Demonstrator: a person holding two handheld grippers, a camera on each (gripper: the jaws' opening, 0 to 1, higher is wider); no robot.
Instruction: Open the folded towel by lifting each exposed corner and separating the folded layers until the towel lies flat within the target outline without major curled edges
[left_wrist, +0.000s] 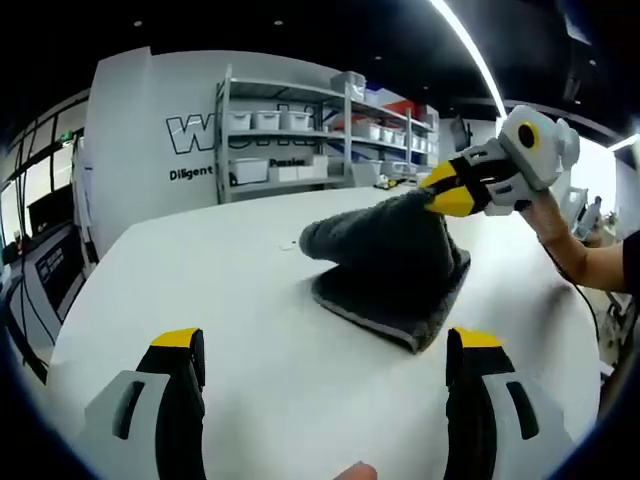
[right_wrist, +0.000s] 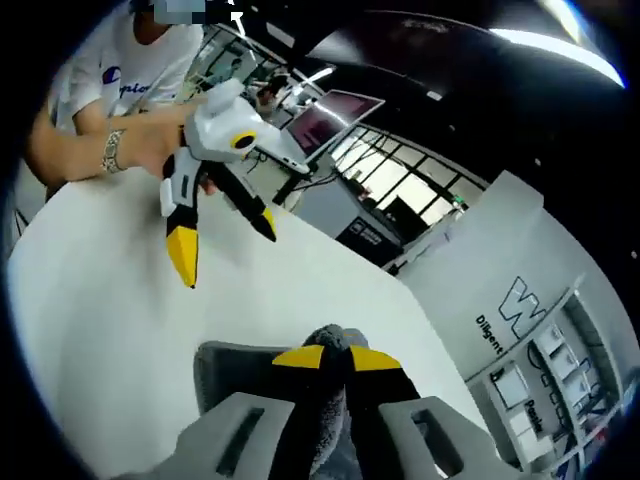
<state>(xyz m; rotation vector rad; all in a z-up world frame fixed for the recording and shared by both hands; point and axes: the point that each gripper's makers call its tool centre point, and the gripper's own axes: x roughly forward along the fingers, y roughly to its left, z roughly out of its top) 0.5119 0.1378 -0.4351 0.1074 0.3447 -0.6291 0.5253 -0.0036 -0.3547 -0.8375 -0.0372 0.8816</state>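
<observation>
Above the table (left_wrist: 200, 290) — right gripper (right_wrist: 337, 357) apparently pinching towel (left_wrist: 390, 265) upward.

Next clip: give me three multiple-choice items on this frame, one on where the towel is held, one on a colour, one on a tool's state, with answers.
1. Where is the right tool gripping the towel?
A. at a raised part
B. at a flat edge on the table
C. nowhere

2. What colour is the towel?
A. white
B. dark grey
C. red

3. What state is the left tool in?
A. shut on the towel
B. shut on nothing
C. open above the table

Answers: 1 A, the cloth peaks up into the pinching tips. 2 B, it lies dark grey against the white table. 3 C, its yellow tips stand wide apart, holding nothing.
</observation>
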